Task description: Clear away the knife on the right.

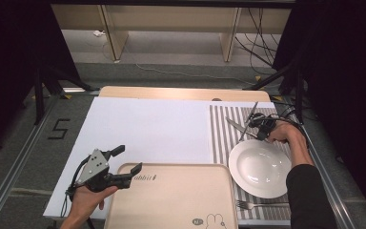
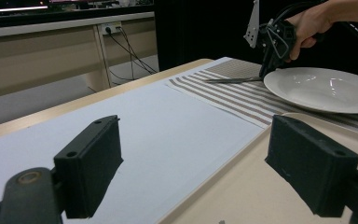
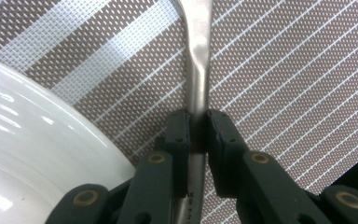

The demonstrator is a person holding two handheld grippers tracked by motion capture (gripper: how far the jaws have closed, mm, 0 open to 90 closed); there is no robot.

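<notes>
- High view: the right gripper point(image 1: 259, 128) pinches a slim metal utensil point(image 1: 236, 126) on the striped placemat point(image 1: 221, 143), just beyond the round white plate point(image 1: 259, 168). A fork point(image 1: 248, 205) already lies at the plate's near side, so the setting looks partly laid.
- Left gripper view: the left gripper point(image 2: 193, 170) hangs released, its blocky matte jaws wide apart over the smooth beige tray point(image 2: 242, 196) edge and white sheet point(image 2: 144, 130).
- Right gripper view: the jaws are clamped on the utensil's polished, curved handle point(image 3: 198, 70), beside the glossy plate rim point(image 3: 51, 135) on the woven mat point(image 3: 279, 70). Placing and releasing it seems to remain.
</notes>
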